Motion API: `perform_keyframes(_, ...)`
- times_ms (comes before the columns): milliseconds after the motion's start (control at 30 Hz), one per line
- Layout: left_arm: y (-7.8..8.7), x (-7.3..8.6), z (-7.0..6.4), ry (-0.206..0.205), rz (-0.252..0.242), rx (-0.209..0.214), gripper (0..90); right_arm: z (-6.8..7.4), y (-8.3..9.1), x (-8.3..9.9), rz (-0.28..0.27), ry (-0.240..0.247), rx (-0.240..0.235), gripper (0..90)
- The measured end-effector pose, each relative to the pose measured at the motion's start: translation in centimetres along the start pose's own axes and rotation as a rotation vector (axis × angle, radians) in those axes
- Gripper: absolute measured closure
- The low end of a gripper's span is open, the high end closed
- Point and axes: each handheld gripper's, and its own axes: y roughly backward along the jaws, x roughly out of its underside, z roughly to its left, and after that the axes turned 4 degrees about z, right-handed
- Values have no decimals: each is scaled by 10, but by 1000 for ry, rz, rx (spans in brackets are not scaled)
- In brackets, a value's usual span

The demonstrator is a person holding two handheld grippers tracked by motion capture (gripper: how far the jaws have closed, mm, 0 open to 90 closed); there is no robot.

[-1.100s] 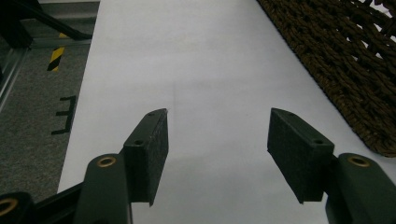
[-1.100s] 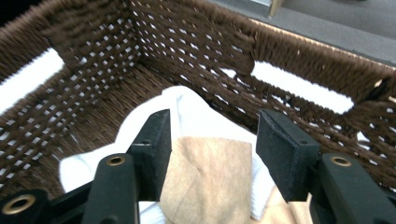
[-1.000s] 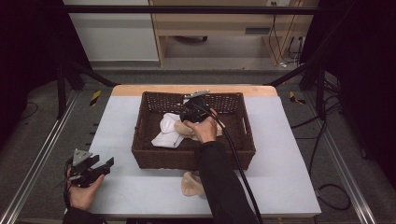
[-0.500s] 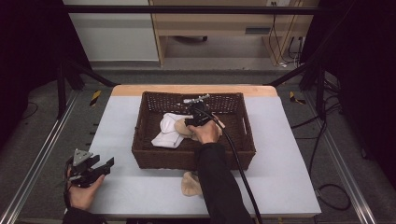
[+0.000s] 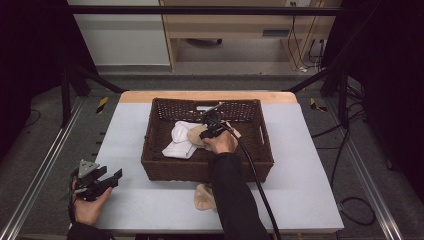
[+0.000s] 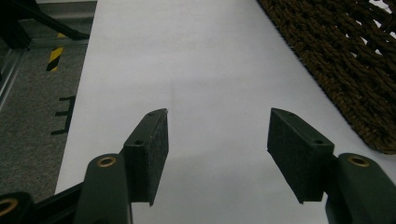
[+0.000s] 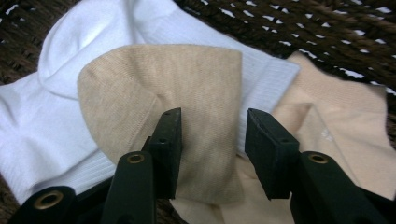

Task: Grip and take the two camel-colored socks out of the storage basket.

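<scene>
1. Since a second ago the right gripper (image 5: 212, 123) has slid a bit nearer in the basket (image 5: 155, 159), from the far middle toward the sock pile, and the tan sock (image 5: 196, 135) now lies flat on the white sock (image 5: 179, 142). Left gripper (image 5: 95, 180) hasn't budged.
2. Right fingers (image 7: 166, 149) are spread, nothing pinched. They hang just over the tan sock (image 7: 177, 107), one on each side of its near end.
3. The key bit: the sock lies straight ahead of the fingers, its long axis running away from them toward the far left of the basket, rounded toe at the left.
4. A paler cream sock (image 7: 341, 126) sits just to the right, touching it.
5. Left fingers (image 6: 149, 154) are wide apart too, resting at the near-left corner of the surface (image 5: 310, 165), well away, so the right hand is clearly the one nearer.
6. One more sock (image 5: 204, 197) lies on the surface in front of the basket.
</scene>
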Motion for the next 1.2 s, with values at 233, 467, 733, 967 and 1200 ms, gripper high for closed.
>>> perform_keyframes(233, 0, 0, 0, 1, 0, 0, 383, 1, 4, -1, 38, -4, -43, 806)
perform_keyframes(467, 0, 0, 0, 3, -1, 1, 383, 0, 17, -4, -15, 3, -29, 864)
perform_keyframes(733, 0, 0, 0, 2, 1, 1, 383, 3, 59, -8, -173, 35, -52, 870)
perform_keyframes(967, 0, 0, 1, 6, 3, -1, 383, -4, 102, -1, -259, 43, -89, 871)
perform_keyframes(1200, 0, 0, -1, -3, 6, -8, 382, -8, 155, 15, -363, 85, -129, 871)
